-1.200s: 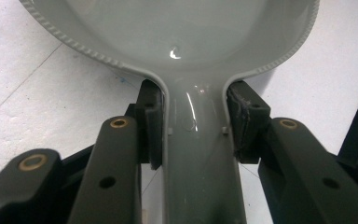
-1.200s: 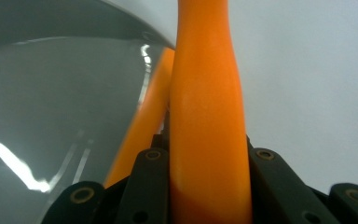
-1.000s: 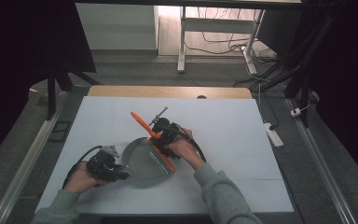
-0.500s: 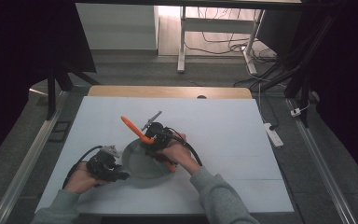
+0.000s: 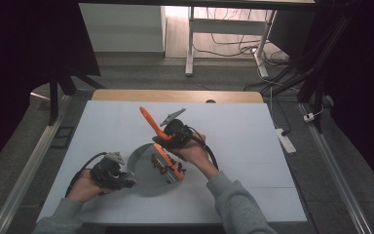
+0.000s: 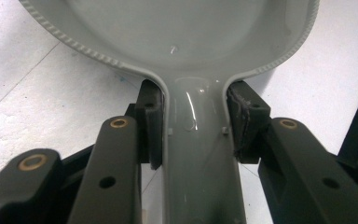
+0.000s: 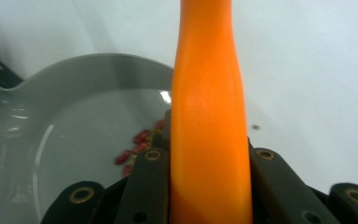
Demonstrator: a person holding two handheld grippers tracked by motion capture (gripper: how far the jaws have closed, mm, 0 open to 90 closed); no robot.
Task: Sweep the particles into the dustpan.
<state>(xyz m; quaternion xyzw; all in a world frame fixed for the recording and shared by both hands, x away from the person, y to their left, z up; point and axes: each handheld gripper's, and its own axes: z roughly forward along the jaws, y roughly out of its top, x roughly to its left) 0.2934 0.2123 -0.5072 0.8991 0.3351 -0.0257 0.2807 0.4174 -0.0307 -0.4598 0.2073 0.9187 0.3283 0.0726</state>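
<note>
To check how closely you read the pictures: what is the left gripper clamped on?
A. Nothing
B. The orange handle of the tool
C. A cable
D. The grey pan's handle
D: in the left gripper view the left gripper has its pads pressed on both sides of the grey pan's handle.

The pan [image 5: 148,170] rests on the table [image 5: 253,131], toward the near edge and left of centre. Its handle points left into the left gripper [image 5: 121,179], pads touching both sides. The spatula [image 5: 161,146] lies tilted above the pan's right half, handle rising away toward the far side, held in the right gripper [image 5: 168,136]. Small food pieces [image 5: 161,165] lie in the pan beneath the blade.
</note>
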